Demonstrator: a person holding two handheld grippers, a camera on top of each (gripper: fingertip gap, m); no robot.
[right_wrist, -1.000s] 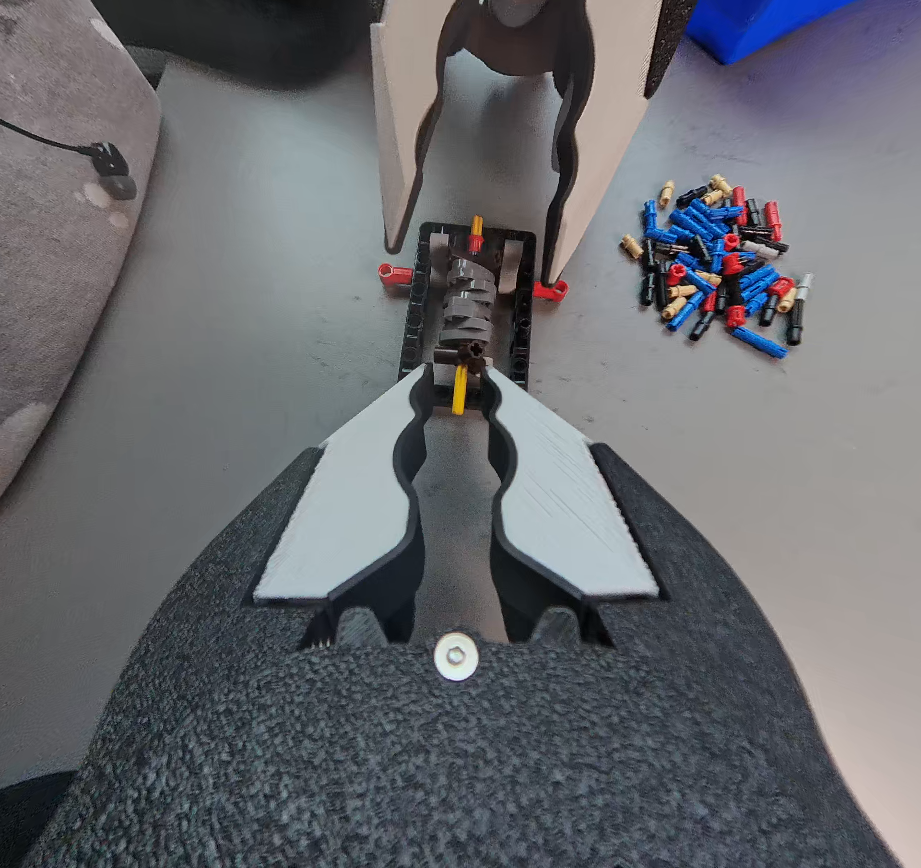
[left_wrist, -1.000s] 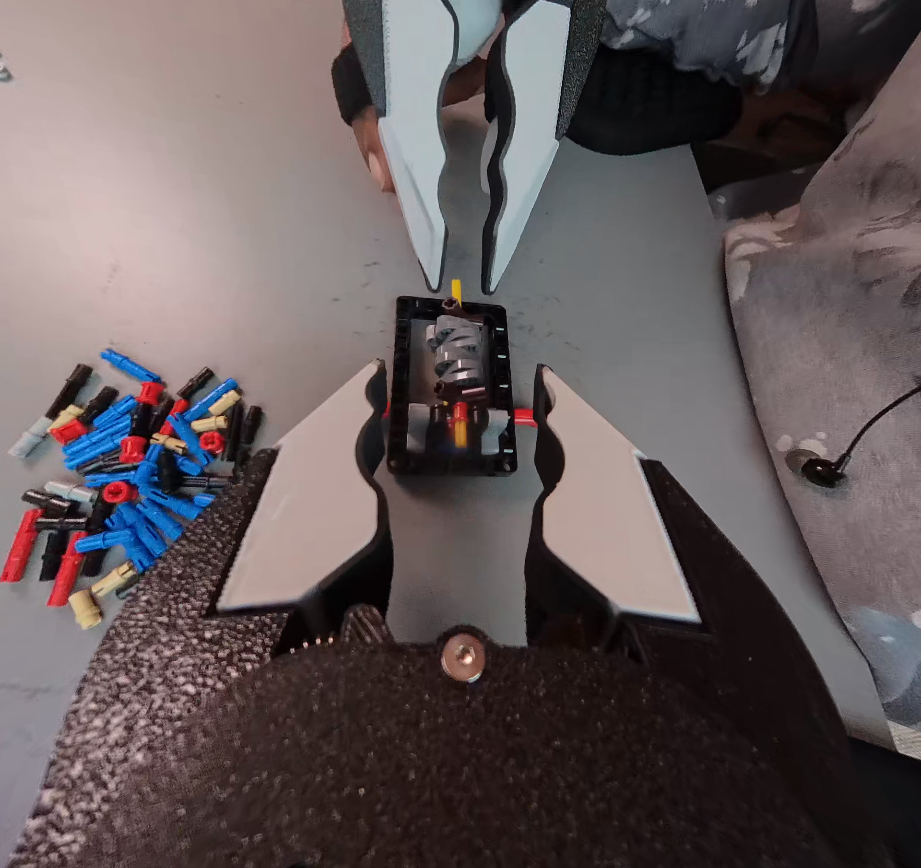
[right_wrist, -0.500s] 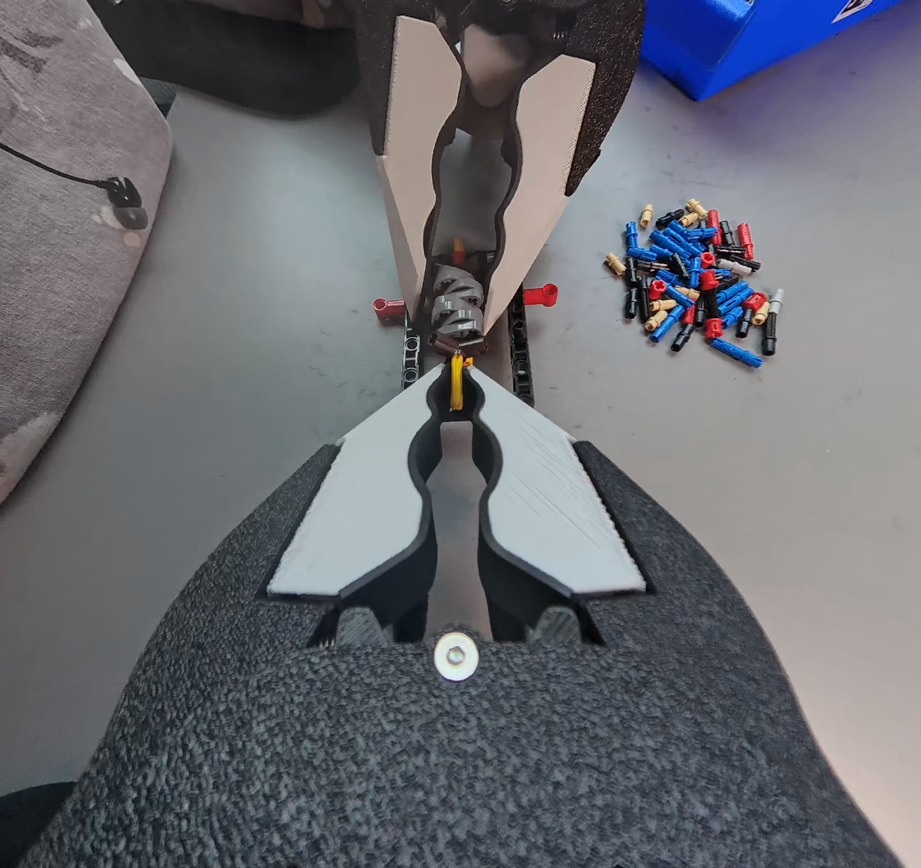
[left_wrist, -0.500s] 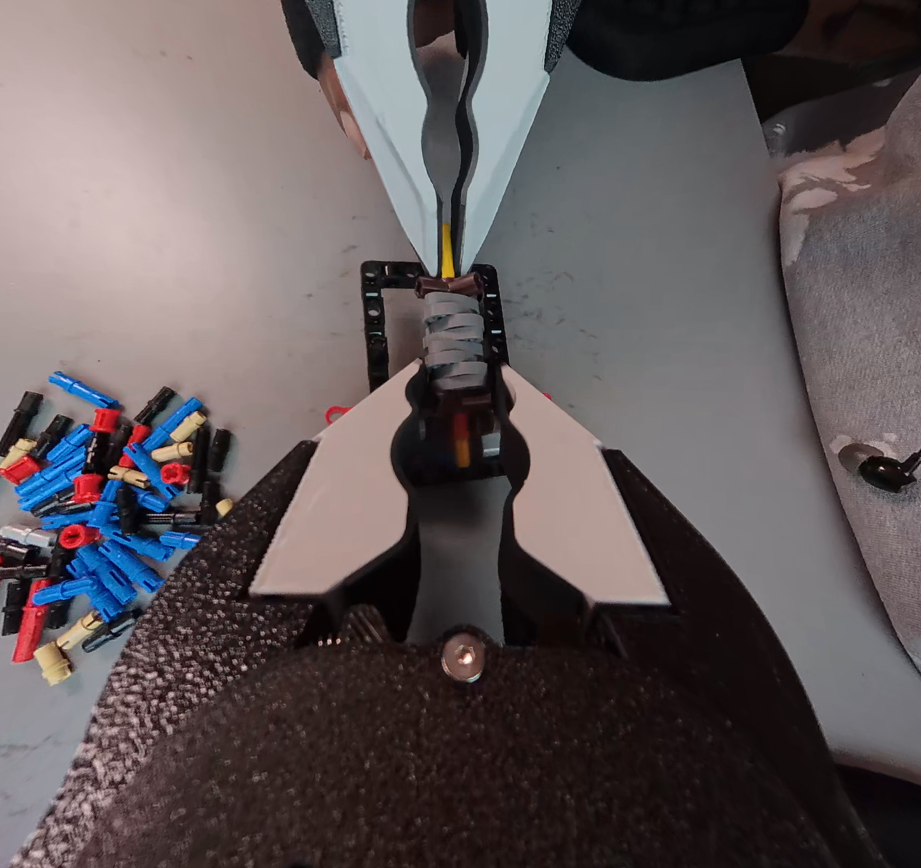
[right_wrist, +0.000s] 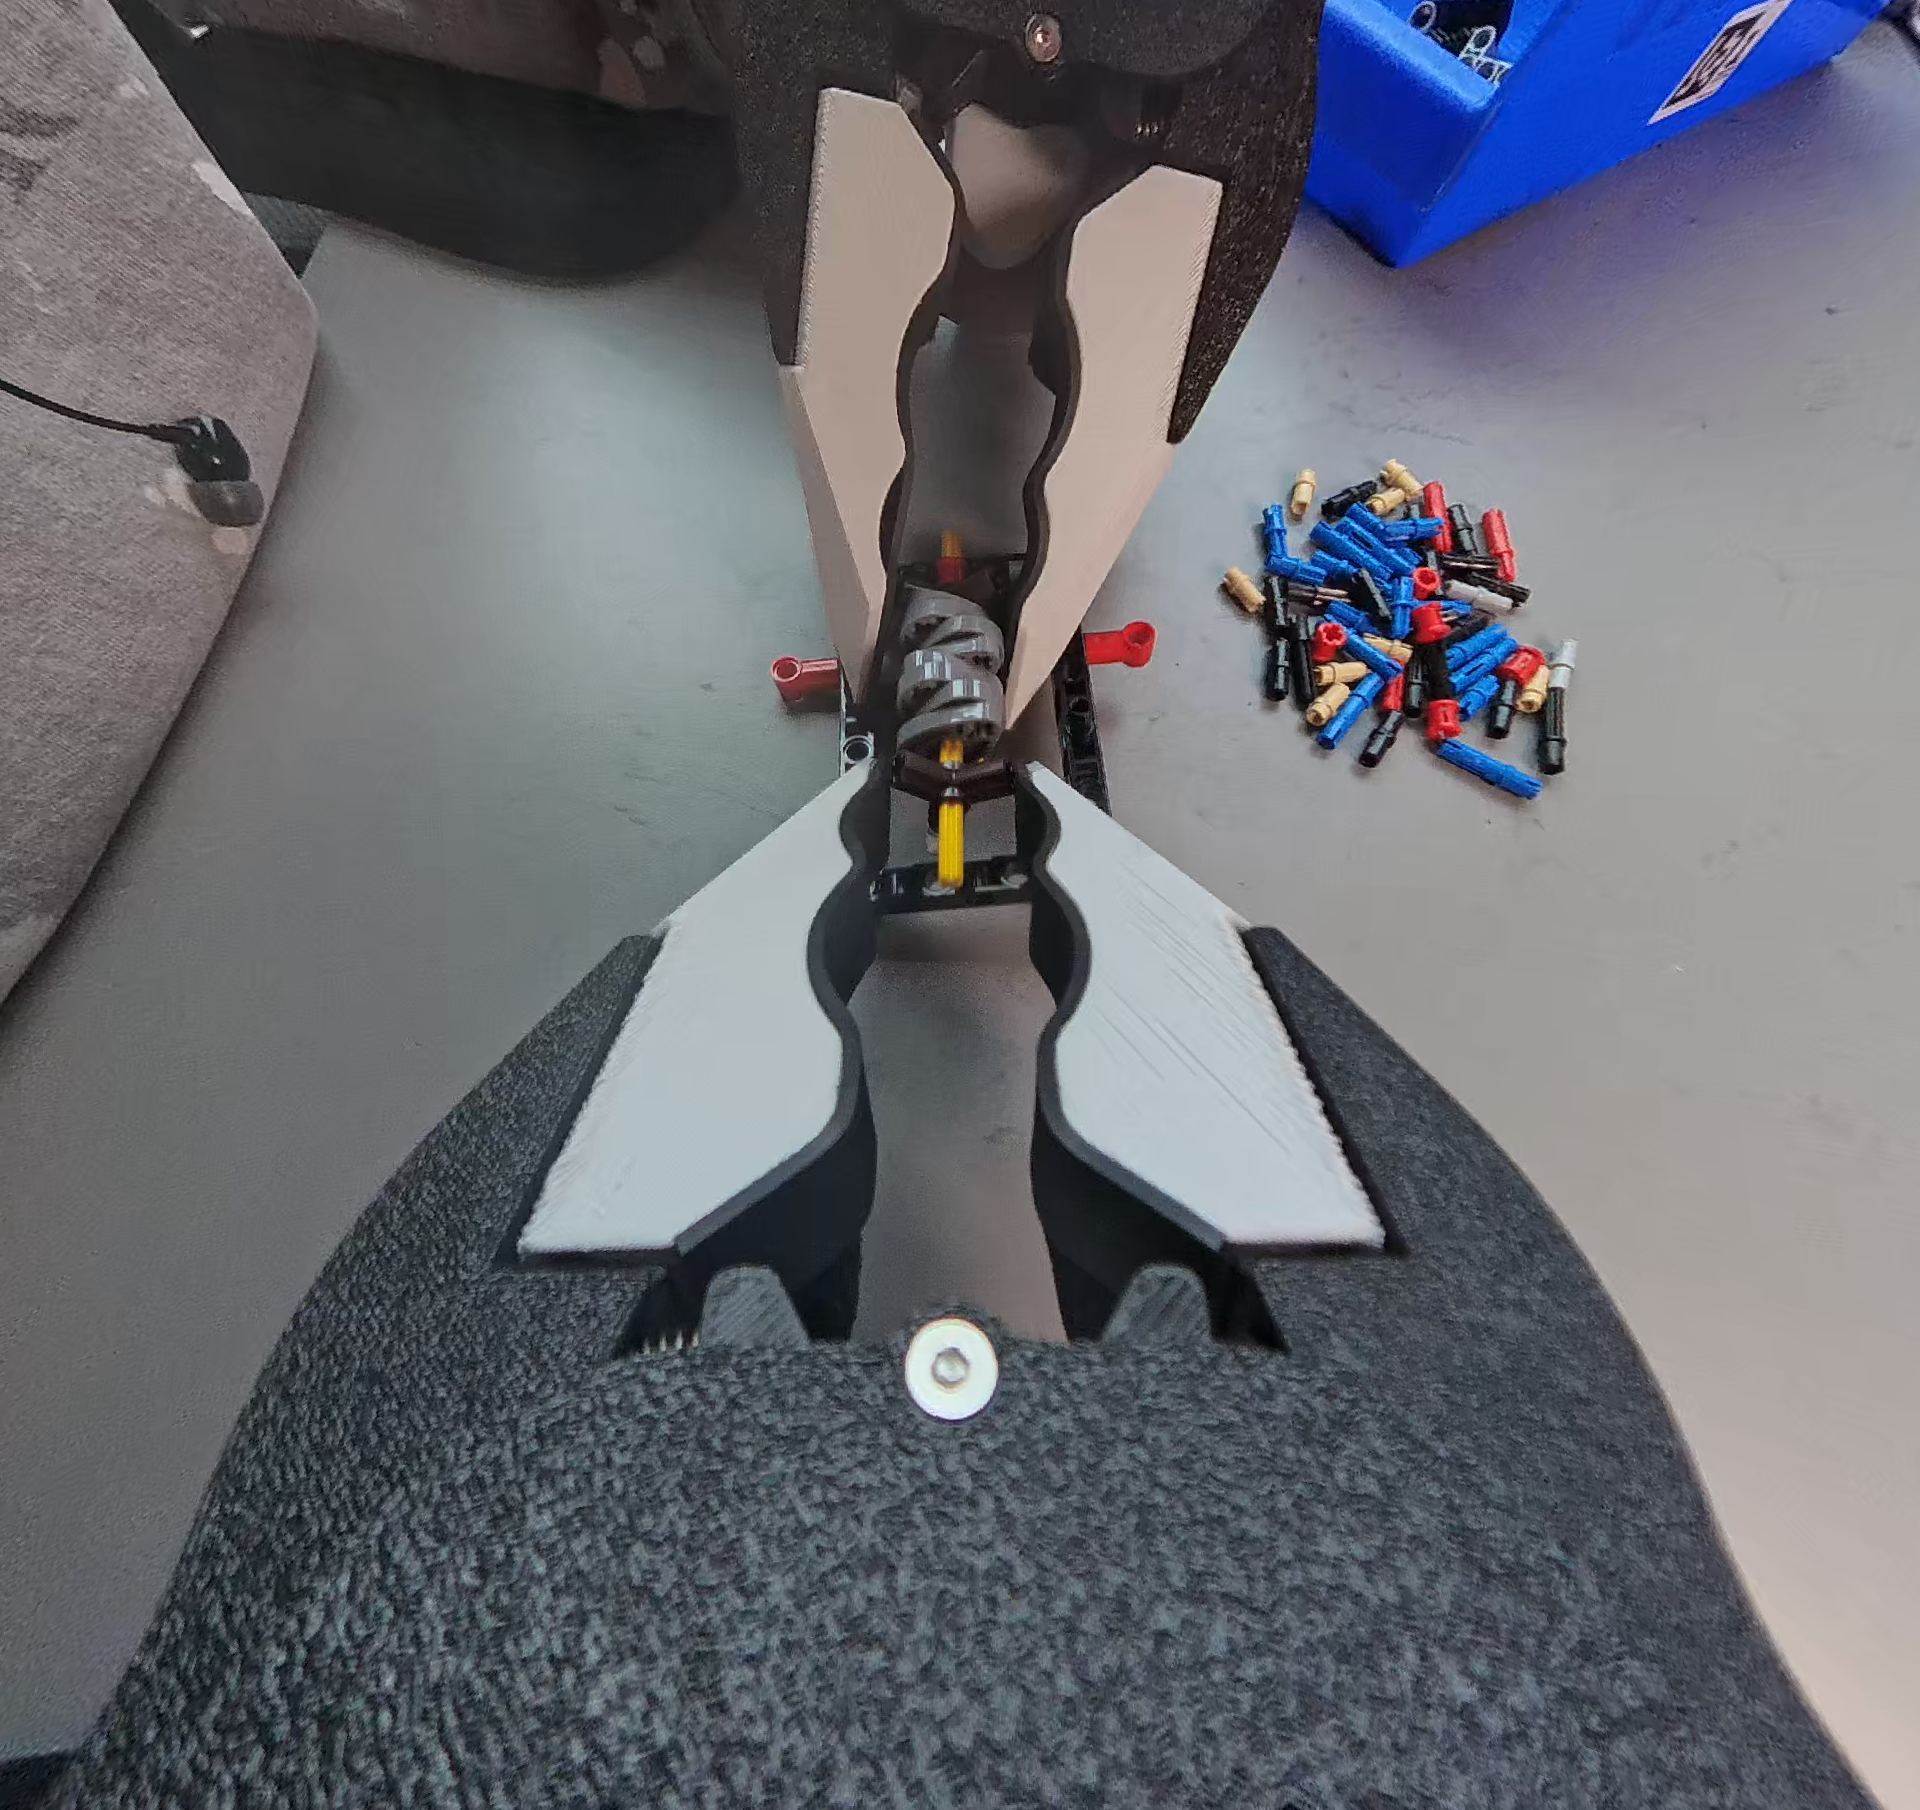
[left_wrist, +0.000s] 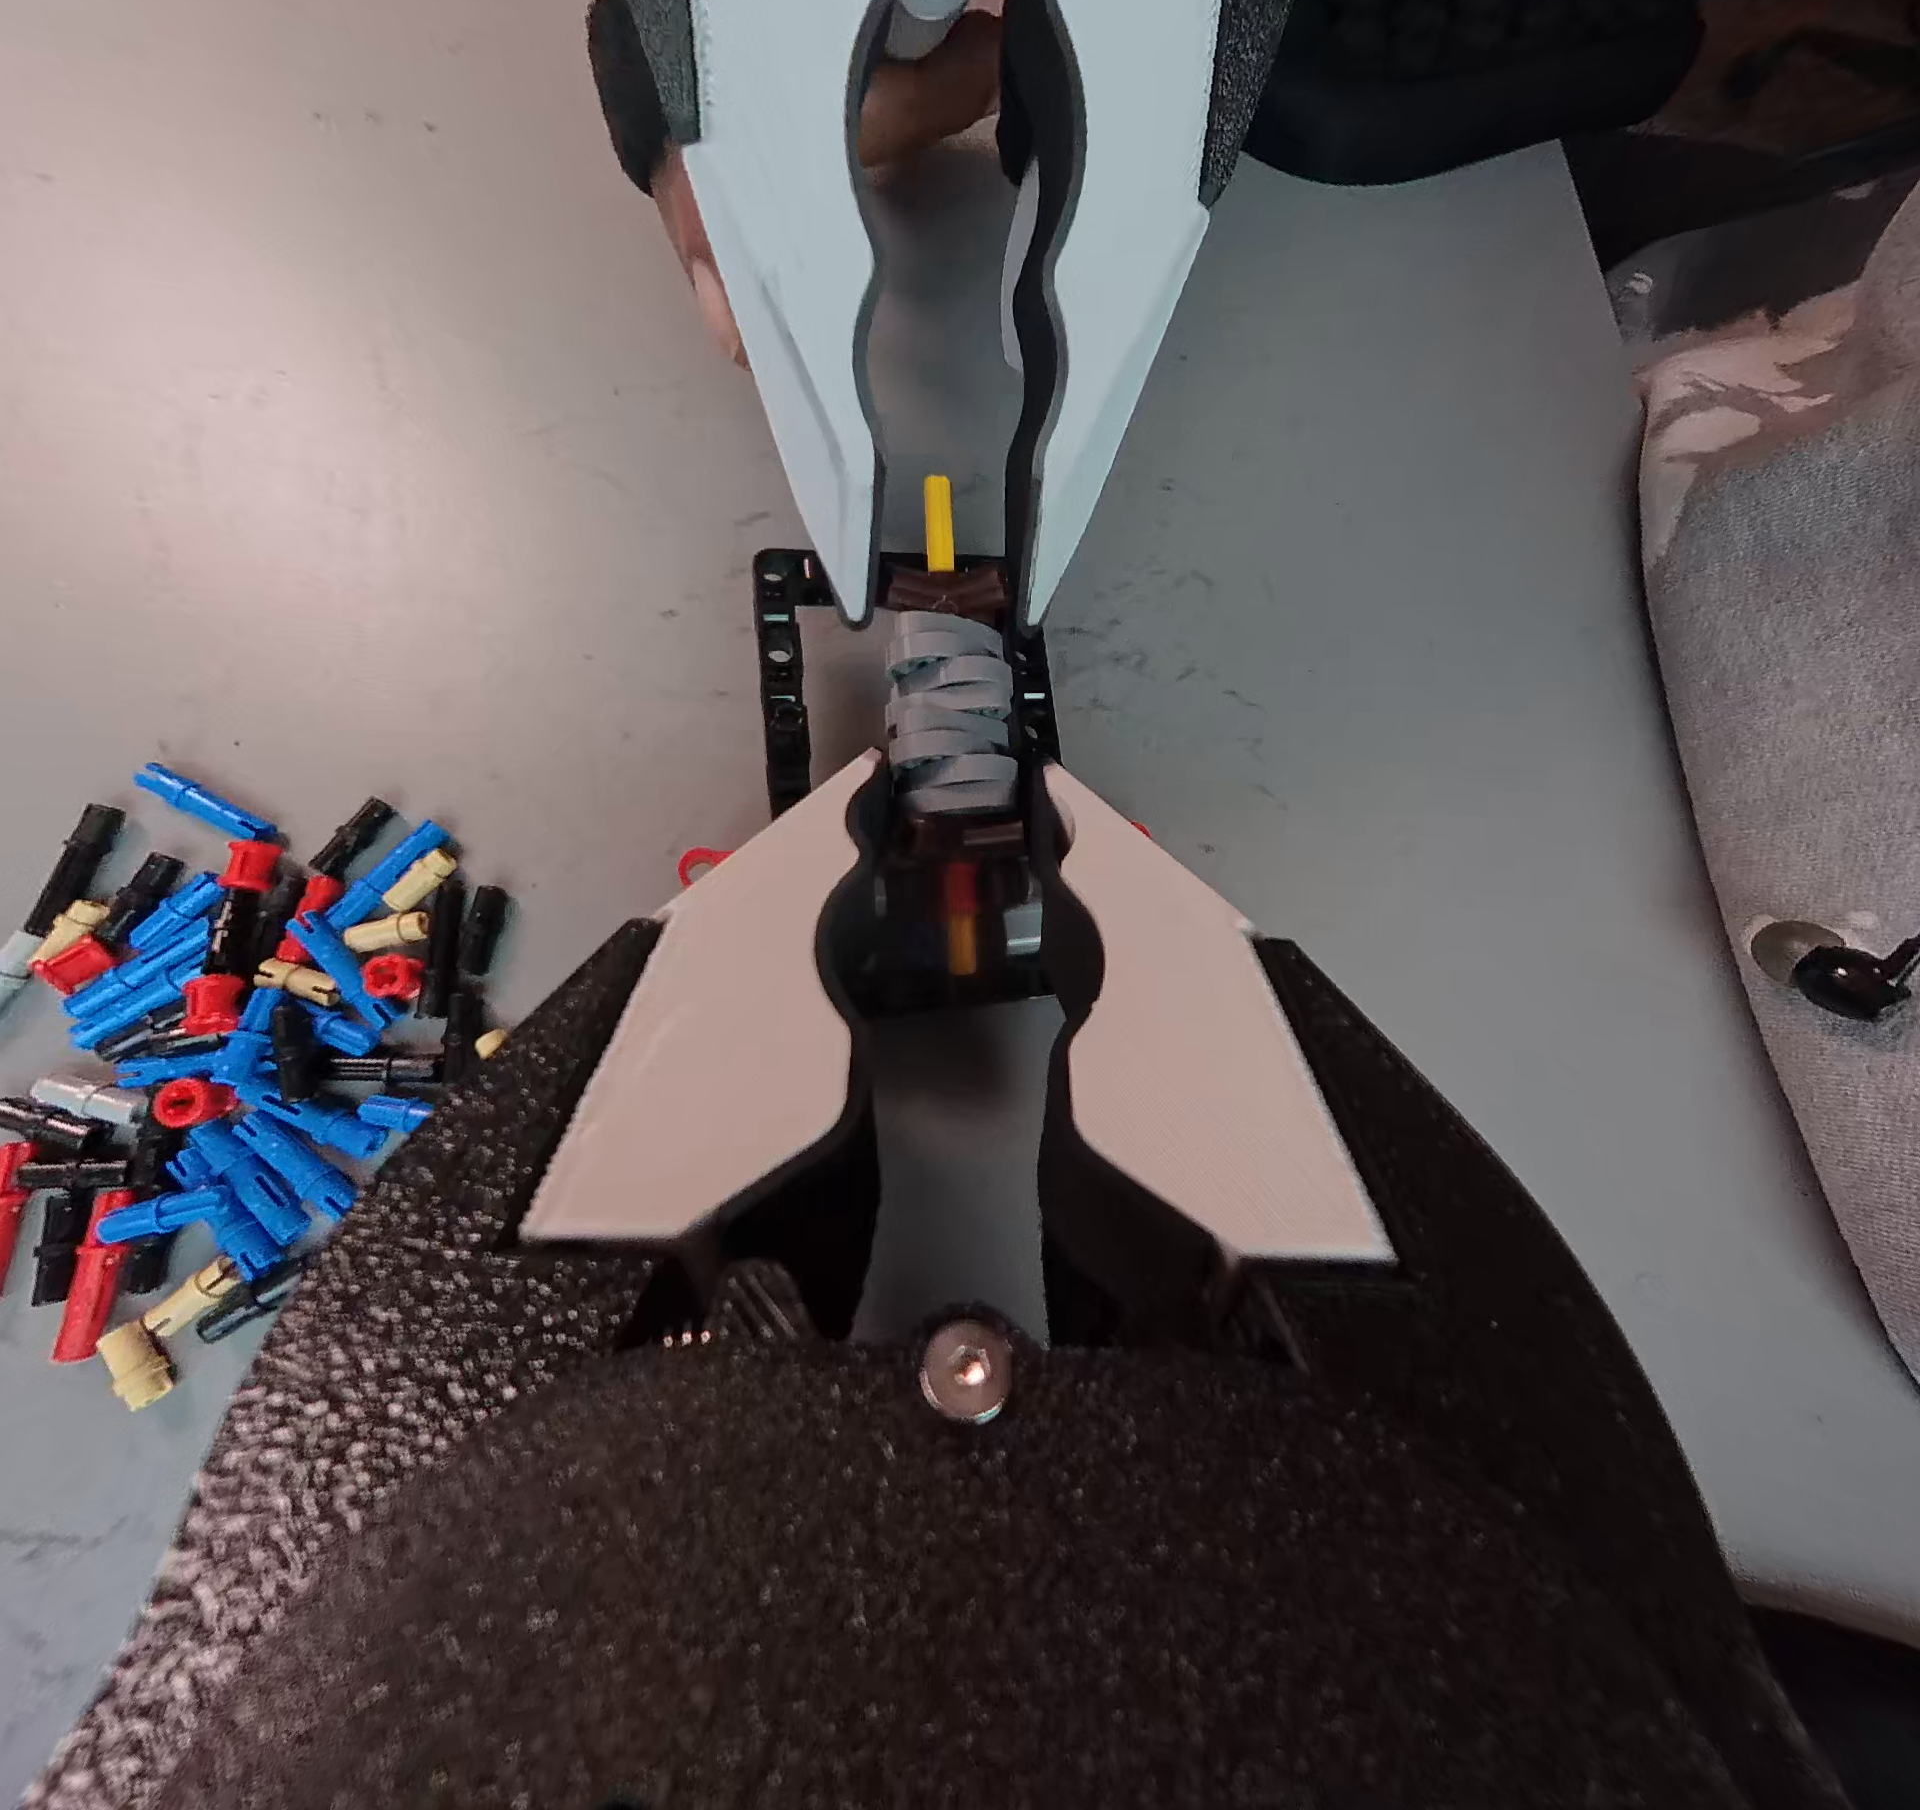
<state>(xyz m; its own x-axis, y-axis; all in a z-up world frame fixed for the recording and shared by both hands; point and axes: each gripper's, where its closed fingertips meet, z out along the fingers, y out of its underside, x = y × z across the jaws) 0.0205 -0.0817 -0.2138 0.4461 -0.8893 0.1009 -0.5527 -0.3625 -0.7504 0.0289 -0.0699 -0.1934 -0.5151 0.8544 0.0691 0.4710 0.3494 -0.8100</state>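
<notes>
Since half a second ago the right gripper (left_wrist: pixel 945 617) has been opened: its fingers, then pinched on the yellow axle (left_wrist: pixel 938 519), are now parted and set either side of the brown connector (left_wrist: pixel 943 591), with a slim gap visible on each side in the right wrist view, so nothing is gripped by it. The left gripper (left_wrist: pixel 964 773) is kept as it was, drawn in on the grey worm gear (left_wrist: pixel 948 711), which appears to be clamped between its fingertips inside the black frame (left_wrist: pixel 781 680). The assembly is laid flat on the bench (left_wrist: pixel 312 410), near the edge that is bordered by a grey cushion (left_wrist: pixel 1787 721), and is approached from opposite ends by the two grippers, the gear between them. It is judged to be light, hard plastic, stiff as a whole but liable to slide on the smooth bench and to come apart at its press-fit joints; the frame's long rails or the gear are judged the soundest places to be held, while the thin axle is likely to slip or turn. A red pin (right_wrist: pixel 1117 640) is seen projecting from the frame's side. A pile of loose pins (left_wrist: pixel 239 1033) is spread well apart from it, further in from that edge, and a blue bin (right_wrist: pixel 1558 98) is placed beyond the pile.
</notes>
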